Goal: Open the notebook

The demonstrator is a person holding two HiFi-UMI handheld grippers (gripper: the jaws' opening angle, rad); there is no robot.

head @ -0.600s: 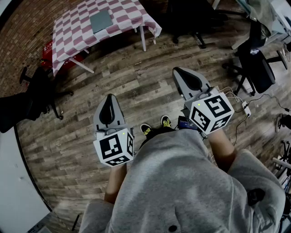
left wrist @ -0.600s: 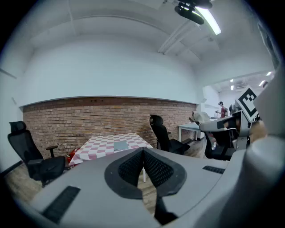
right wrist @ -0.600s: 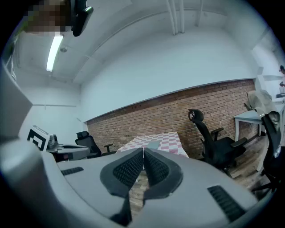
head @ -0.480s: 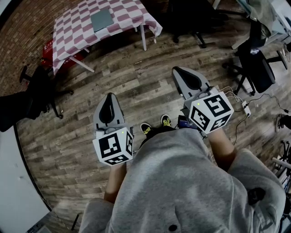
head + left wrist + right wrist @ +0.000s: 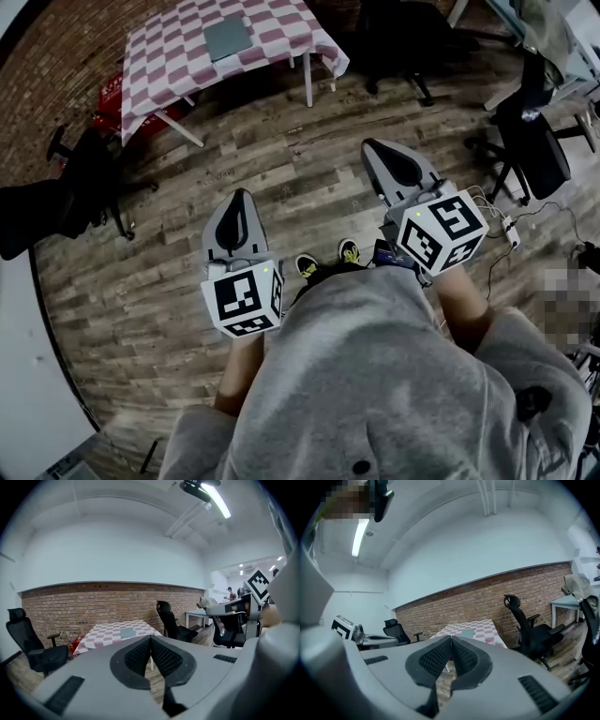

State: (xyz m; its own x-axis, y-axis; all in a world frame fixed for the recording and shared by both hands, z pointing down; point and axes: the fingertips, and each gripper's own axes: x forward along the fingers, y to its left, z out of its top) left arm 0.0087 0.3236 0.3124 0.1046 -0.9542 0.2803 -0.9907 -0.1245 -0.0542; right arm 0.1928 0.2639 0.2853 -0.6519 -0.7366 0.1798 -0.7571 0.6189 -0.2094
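Observation:
A grey-green notebook (image 5: 229,37) lies shut on a table with a red-and-white checked cloth (image 5: 178,58), far ahead at the top of the head view. The same notebook (image 5: 127,632) shows small in the left gripper view, and the notebook (image 5: 467,633) also appears in the right gripper view. My left gripper (image 5: 241,199) is held over the wooden floor, well short of the table, jaws together with nothing between them. My right gripper (image 5: 373,147) is beside it, a little further forward, also shut and empty.
Black office chairs stand around: one chair (image 5: 66,202) at the left, another chair (image 5: 398,37) behind the table, a third chair (image 5: 530,141) at the right by a desk. A red object (image 5: 111,98) sits under the table. A power strip and cables (image 5: 511,230) lie on the floor at right.
The table and notebook have shifted slightly right and up in the head view. Both grippers have drifted a little with the view and stay shut.

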